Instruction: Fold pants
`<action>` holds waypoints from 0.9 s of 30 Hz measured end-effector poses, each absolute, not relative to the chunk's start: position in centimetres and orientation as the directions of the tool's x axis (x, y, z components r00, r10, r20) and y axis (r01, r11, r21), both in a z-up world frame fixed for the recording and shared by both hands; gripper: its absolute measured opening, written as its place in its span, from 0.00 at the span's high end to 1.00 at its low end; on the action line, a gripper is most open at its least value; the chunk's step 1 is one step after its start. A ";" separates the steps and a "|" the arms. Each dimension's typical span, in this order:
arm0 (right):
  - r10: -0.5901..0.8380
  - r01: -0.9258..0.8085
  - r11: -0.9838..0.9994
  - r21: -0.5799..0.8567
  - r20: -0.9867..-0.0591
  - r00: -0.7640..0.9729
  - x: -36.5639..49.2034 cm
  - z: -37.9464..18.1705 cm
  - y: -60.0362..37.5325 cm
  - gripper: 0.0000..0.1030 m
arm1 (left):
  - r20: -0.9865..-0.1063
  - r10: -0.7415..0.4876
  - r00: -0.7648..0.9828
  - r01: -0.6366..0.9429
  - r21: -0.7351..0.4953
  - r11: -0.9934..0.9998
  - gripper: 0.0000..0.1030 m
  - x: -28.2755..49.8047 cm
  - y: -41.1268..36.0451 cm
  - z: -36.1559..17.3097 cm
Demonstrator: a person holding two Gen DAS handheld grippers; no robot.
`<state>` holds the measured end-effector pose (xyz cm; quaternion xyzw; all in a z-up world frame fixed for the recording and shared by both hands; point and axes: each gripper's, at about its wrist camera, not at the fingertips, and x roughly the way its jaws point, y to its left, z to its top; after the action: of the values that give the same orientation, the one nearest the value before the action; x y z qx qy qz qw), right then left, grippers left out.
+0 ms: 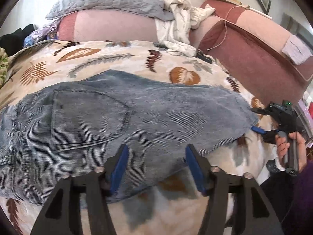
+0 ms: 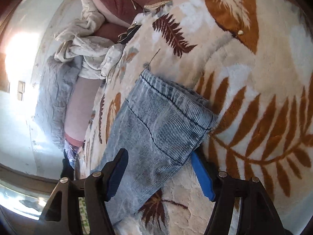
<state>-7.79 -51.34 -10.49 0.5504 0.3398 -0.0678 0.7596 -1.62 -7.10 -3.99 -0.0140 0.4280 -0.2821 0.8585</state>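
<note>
The blue pants point(image 1: 117, 117) lie flat on the leaf blanket point(image 1: 121, 58). The left gripper point(image 1: 156, 152) hangs above them, fingers apart and empty. The right gripper point(image 2: 160, 160) has its fingers apart around the leg end, not squeezing

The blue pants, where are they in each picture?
Left wrist view: the pants lie across the middle, back pocket at the left, leg end at the right.
Right wrist view: the pants run up the middle, with the hem at the top.
Shared landmark: the crumpled white cloth beyond the leaf blanket.

Faded blue pants point(image 1: 121, 117), flat on blanket
</note>
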 end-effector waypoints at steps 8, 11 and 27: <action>0.307 0.458 0.312 0.832 -0.545 0.780 -7.4 -11.2 -52.1 0.27 | -0.754 -0.524 0.397 0.501 -0.300 0.812 0.34 0.2 -13.5 -2.4; 0.314 0.452 0.301 0.839 -0.535 0.784 -7.2 -11.3 -52.2 0.24 | -0.768 -0.509 0.389 0.499 -0.289 0.817 0.34 1.1 -15.5 -1.8; 0.341 0.436 0.173 0.883 -0.469 0.815 -7.9 -12.1 -52.3 0.23 | -0.744 -0.296 0.600 0.533 0.095 0.841 0.23 0.0 -24.3 2.4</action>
<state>-7.86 -52.26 -12.13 0.6423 0.3024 -0.0336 0.7034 -0.05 -24.27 2.35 0.1558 0.3807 -0.2352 0.8806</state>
